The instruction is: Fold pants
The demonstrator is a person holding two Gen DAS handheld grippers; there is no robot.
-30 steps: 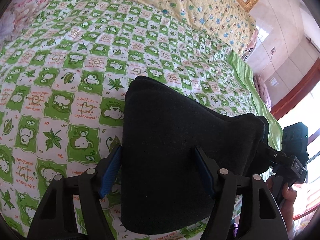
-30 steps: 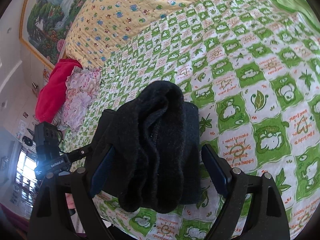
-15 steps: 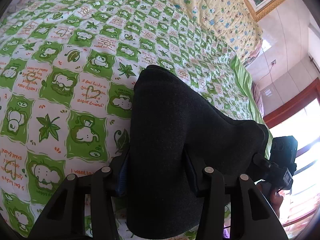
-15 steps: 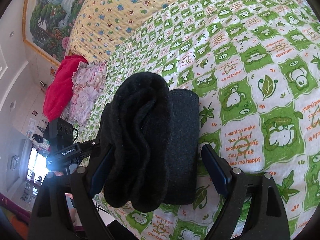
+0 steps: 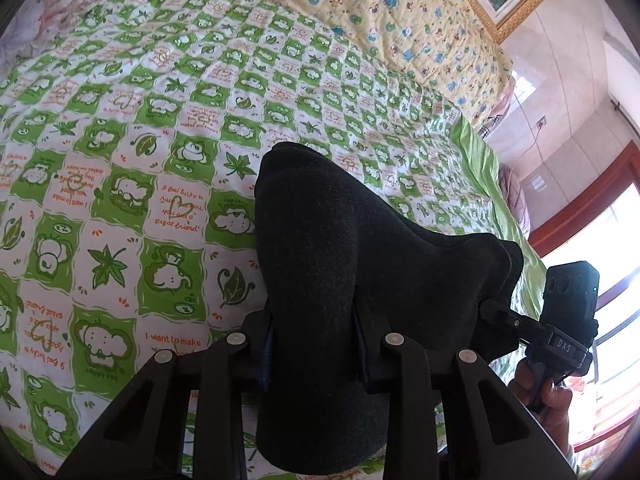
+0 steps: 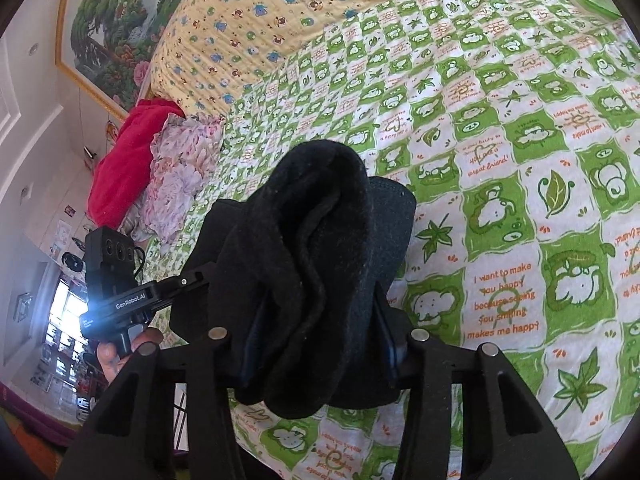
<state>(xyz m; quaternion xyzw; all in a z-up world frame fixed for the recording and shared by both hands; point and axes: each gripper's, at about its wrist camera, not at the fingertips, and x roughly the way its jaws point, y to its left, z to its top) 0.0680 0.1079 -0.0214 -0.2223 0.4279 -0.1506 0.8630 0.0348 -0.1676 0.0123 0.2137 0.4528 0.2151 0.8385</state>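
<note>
The black pants [image 5: 344, 280] lie in a thick folded bundle near the edge of the checked bedspread [image 5: 120, 184]. The left gripper [image 5: 316, 344] and right gripper [image 6: 316, 340] are closing, pads pressing each end. Folding looks mostly done; perhaps one last fold or placing remains.

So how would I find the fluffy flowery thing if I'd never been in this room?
Start at the big bed with the green-and-white checked quilt. Follow it to the side near the framed landscape painting, where two soft heaps lie at the quilt's edge. The flowery bundle is the pale pink-and-white ruffled one, right beside the plain bright red blanket.
</note>
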